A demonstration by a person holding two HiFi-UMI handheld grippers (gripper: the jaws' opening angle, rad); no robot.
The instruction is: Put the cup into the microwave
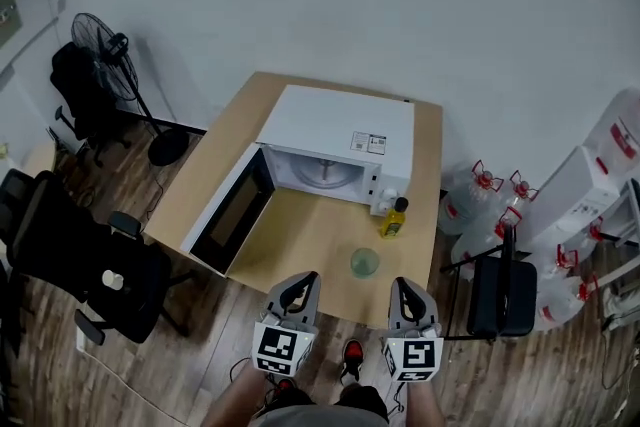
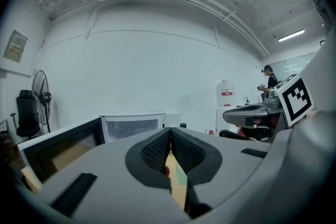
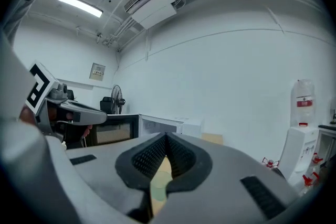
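We count one microwave (image 1: 340, 140), one cup (image 1: 364, 262), one yellow bottle (image 1: 394, 218), one table (image 1: 300, 235), one standing fan (image 1: 100, 40) and two grippers, the left gripper (image 1: 300, 287) and the right gripper (image 1: 404, 289)

Office-type room: black swivel office chairs (image 1: 50, 245), black pedestal fan (image 1: 105, 45), white water dispenser (image 1: 600, 177) with spare clear water jugs (image 1: 478, 200), wood-plank floor (image 1: 170, 365).

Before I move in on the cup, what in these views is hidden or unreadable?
- Small clear glass cup: head view, too small to tell if empty; both gripper views, mostly behind their own jaws.
- White microwave cavity: head view, its top hides much of the inside.
- Yellow bottle label: head view, too small.
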